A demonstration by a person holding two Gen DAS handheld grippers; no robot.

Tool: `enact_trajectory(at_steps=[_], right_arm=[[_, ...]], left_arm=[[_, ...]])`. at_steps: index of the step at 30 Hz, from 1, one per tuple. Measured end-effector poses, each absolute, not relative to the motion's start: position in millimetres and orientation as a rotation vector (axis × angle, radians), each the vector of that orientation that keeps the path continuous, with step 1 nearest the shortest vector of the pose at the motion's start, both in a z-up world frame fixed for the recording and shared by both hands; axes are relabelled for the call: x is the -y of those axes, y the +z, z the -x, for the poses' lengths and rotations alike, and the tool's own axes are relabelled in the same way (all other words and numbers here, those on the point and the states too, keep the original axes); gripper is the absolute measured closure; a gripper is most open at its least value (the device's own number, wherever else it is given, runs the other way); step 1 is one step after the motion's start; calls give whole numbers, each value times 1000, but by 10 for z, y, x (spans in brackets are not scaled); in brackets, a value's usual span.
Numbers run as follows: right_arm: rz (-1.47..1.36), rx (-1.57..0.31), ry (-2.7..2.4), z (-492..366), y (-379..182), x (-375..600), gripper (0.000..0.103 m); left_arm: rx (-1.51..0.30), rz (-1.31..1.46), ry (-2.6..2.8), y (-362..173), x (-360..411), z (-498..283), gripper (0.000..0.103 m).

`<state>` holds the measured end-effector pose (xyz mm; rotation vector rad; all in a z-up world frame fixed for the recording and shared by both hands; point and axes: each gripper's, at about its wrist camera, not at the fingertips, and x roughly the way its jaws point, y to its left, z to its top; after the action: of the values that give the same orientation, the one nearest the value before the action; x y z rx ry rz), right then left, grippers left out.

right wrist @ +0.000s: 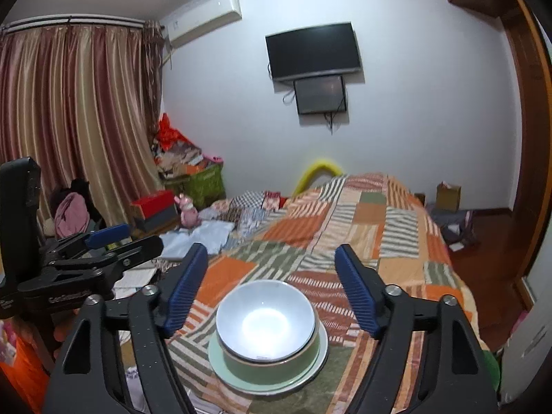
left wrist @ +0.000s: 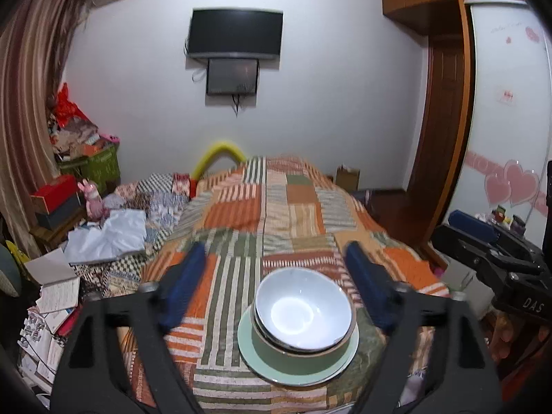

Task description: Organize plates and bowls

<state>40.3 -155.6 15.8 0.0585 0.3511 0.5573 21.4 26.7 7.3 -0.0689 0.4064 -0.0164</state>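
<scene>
A white bowl [left wrist: 303, 310] sits nested in a green bowl [left wrist: 300, 358], which stands on a pale green plate [left wrist: 252, 352] on the patchwork bedspread [left wrist: 276, 214]. My left gripper [left wrist: 276, 252] is open and empty, held above and behind the stack. In the right wrist view the same white bowl [right wrist: 265, 321], green bowl [right wrist: 269, 369] and plate [right wrist: 224, 369] lie between the fingers of my right gripper [right wrist: 272, 255], which is open and empty above them. The right gripper [left wrist: 490, 241] shows at the right edge of the left view; the left gripper [right wrist: 114, 238] shows at the left of the right view.
The bed is covered by the quilt [right wrist: 362, 224]. Papers and a notebook [left wrist: 58, 283] lie left of the bed, with boxes and a pink toy [left wrist: 91, 200]. A TV [left wrist: 234, 32] hangs on the far wall. A wooden door [left wrist: 441, 120] and wardrobe are on the right.
</scene>
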Motion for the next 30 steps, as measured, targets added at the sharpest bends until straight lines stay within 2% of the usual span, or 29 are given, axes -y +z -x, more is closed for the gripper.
enact_trajectory(at_steps=[4,8,30], right_arm=[[-53,-317,544,-322,192,1562,13],[-53,-269,516,-243,225,1564,0],[-48,-244,501,-124,228,1549,0]], left_arm=[[-339,50,8,155,-272,-57,3],[-306,54,8,202,-285,43,2],[-266,41,13,200,-273,180,0]])
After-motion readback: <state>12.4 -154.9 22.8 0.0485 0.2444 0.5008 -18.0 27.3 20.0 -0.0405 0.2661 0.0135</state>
